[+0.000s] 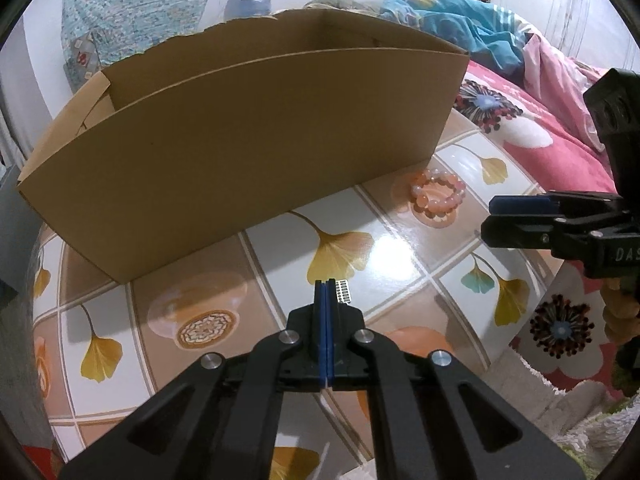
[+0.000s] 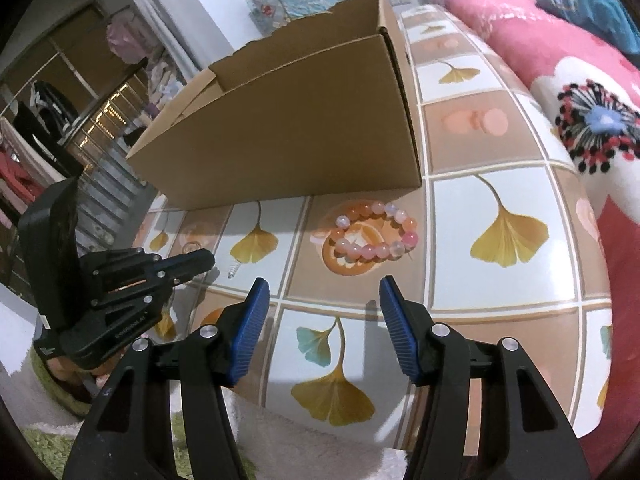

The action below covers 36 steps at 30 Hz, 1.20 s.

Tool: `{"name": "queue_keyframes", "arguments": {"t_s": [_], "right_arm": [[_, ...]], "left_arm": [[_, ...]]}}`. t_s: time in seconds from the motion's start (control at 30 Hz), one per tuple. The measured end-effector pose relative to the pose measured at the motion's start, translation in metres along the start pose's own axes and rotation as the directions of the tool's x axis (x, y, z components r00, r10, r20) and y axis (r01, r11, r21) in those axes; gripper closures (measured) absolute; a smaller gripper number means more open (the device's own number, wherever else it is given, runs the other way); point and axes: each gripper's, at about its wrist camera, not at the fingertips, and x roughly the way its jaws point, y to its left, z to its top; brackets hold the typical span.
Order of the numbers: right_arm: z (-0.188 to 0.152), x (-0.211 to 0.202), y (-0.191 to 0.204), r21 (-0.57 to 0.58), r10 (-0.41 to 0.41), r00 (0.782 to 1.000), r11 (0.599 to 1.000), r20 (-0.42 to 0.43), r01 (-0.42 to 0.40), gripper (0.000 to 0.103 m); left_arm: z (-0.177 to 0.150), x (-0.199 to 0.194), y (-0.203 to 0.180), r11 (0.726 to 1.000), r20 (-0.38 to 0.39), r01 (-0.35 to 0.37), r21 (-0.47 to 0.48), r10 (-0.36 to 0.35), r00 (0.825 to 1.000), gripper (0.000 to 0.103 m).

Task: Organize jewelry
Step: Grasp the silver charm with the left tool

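Note:
A bracelet of pink and orange beads [image 2: 368, 236] lies on the patterned tabletop [image 2: 500, 288], just in front of an open cardboard box [image 2: 300, 132]. My right gripper [image 2: 324, 292] hovers short of the bracelet, open, with nothing between its blue pads [image 2: 256, 304]. The left wrist view shows the bracelet [image 1: 438, 198] near the box's [image 1: 240, 140] right corner and the right gripper [image 1: 492, 220] coming in from the right. My left gripper [image 1: 325, 290] is shut, pads together, low over the table. A small silver comb-like piece [image 1: 344, 292] sits at its tip; whether it is pinched I cannot tell.
The tabletop [image 1: 400, 248] is small and round-edged, with a ginkgo-leaf tile print. A bed with a pink flowered blanket [image 2: 560, 92] runs along its right side. A shaggy rug [image 2: 48, 448] lies below the near edge. Clothes racks [image 2: 48, 120] stand at far left.

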Motion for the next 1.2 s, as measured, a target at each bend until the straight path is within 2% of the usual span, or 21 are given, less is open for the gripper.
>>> {"name": "queue_keyframes", "arguments": {"t_s": [0.17,0.23,0.3,0.37,0.57,0.7,0.77,0.8,0.83,1.2], "right_arm": [[-0.001,0.002,0.006,-0.022,-0.003,1.000,1.000,0.001,0.003,0.049],[-0.002,0.004,0.008,-0.026,-0.001,1.000,1.000,-0.002,0.000,0.049],[-0.002,0.005,0.009,-0.029,0.000,1.000,1.000,-0.005,-0.001,0.049],[-0.002,0.006,0.011,-0.032,-0.001,1.000,1.000,-0.006,0.000,0.049],[-0.001,0.007,0.013,-0.039,0.001,1.000,0.999,-0.004,-0.001,0.049],[-0.001,0.007,0.012,-0.036,0.002,1.000,0.999,-0.005,-0.003,0.049],[-0.001,0.008,0.011,-0.035,0.003,1.000,0.999,-0.005,-0.004,0.049],[-0.001,0.008,0.011,-0.035,0.003,1.000,0.999,-0.005,-0.004,0.049],[-0.001,0.008,0.011,-0.035,0.004,1.000,0.999,-0.004,-0.004,0.049],[-0.002,0.004,0.006,-0.025,0.001,1.000,1.000,0.009,-0.001,0.050]], "left_arm": [[-0.001,-0.001,0.006,0.998,-0.020,0.044,-0.040,-0.045,0.999,0.101],[-0.001,0.001,0.009,0.997,-0.036,0.048,-0.056,-0.050,0.998,0.089],[-0.001,0.002,0.010,0.997,-0.037,0.054,-0.062,-0.056,0.998,0.083],[0.000,0.004,0.008,0.996,-0.035,0.064,-0.060,-0.066,0.997,0.081],[0.004,0.018,-0.001,0.997,-0.064,0.070,-0.037,-0.073,0.995,0.081],[0.006,0.020,-0.013,0.999,-0.061,0.027,0.040,-0.024,0.998,0.081],[0.006,0.021,-0.019,0.996,-0.058,-0.010,0.086,0.015,0.998,0.086],[0.006,0.021,-0.020,0.996,-0.057,-0.010,0.094,0.015,0.998,0.092],[0.006,0.022,-0.019,0.996,-0.058,-0.009,0.091,0.014,0.998,0.099],[0.001,0.014,-0.010,0.999,-0.037,0.009,0.047,-0.007,0.999,0.099]]}}
